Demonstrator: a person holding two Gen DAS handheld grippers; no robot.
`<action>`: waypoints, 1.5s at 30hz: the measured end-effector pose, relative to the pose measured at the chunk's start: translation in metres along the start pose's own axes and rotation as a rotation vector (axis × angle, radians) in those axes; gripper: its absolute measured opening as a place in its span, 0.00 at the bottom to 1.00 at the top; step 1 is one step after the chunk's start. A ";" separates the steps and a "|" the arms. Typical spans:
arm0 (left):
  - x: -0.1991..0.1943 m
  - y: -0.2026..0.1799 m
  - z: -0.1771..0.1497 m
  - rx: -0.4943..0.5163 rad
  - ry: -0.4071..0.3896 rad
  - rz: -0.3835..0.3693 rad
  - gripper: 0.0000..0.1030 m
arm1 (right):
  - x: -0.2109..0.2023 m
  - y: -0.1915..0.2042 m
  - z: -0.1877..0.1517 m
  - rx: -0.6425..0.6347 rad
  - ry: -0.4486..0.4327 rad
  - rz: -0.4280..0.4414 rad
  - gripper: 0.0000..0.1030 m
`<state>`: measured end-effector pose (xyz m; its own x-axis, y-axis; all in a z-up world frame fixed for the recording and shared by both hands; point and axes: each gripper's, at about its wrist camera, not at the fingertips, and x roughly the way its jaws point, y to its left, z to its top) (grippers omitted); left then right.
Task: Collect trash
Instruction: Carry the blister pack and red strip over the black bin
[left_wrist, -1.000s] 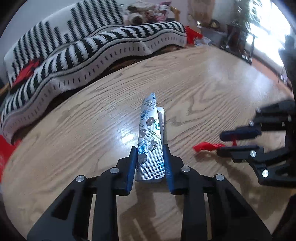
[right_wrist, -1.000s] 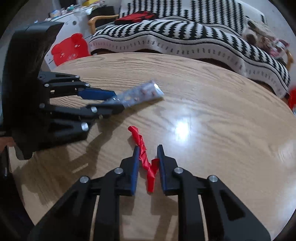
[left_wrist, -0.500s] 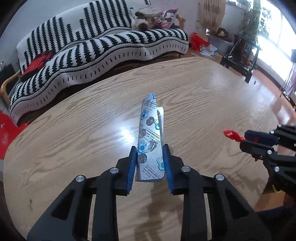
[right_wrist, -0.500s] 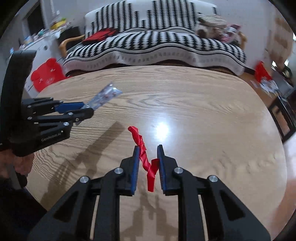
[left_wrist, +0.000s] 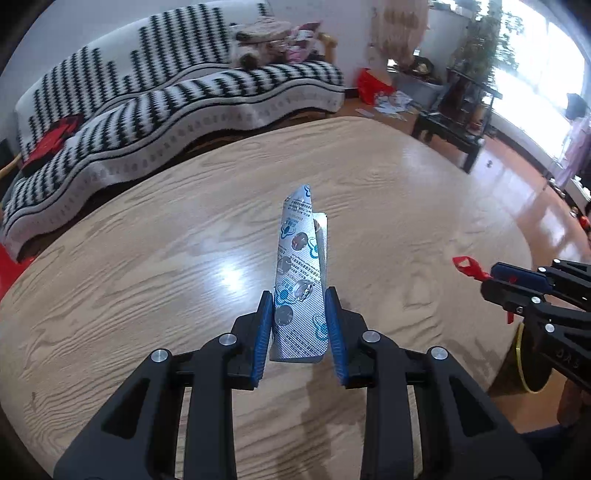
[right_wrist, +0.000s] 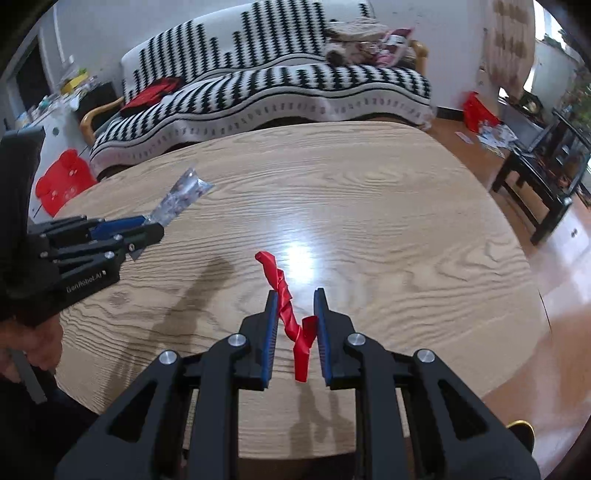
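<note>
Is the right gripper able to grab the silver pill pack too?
Probably not as things stand. The right gripper is already shut on a twisted red strip, and the silver pill pack is pinched in the left gripper, held up off the wooden table.

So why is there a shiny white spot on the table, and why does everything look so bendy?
Right wrist view: the white spot is light glaring off the glossy round wooden table, just past the twisted red plastic strip in the right tool. Left wrist view: a softer glare sits left of the silver foil pill blister pack in the left tool, and the window is washed out. Both views: the fisheye lens bends everything.
</note>
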<state>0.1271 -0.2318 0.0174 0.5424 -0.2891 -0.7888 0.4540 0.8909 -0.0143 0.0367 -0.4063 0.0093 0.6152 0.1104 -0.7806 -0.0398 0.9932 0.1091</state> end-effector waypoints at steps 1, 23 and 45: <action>0.001 -0.011 0.002 0.010 -0.003 -0.017 0.27 | -0.005 -0.008 -0.003 0.016 -0.007 -0.011 0.19; 0.036 -0.359 -0.057 0.442 0.127 -0.621 0.27 | -0.150 -0.315 -0.228 0.977 -0.037 -0.408 0.19; 0.128 -0.484 -0.123 0.576 0.346 -0.703 0.27 | -0.152 -0.378 -0.314 1.237 0.067 -0.518 0.20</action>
<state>-0.1104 -0.6571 -0.1518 -0.1806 -0.4892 -0.8533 0.9212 0.2198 -0.3210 -0.2886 -0.7872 -0.1067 0.3016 -0.2286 -0.9256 0.9389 0.2400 0.2467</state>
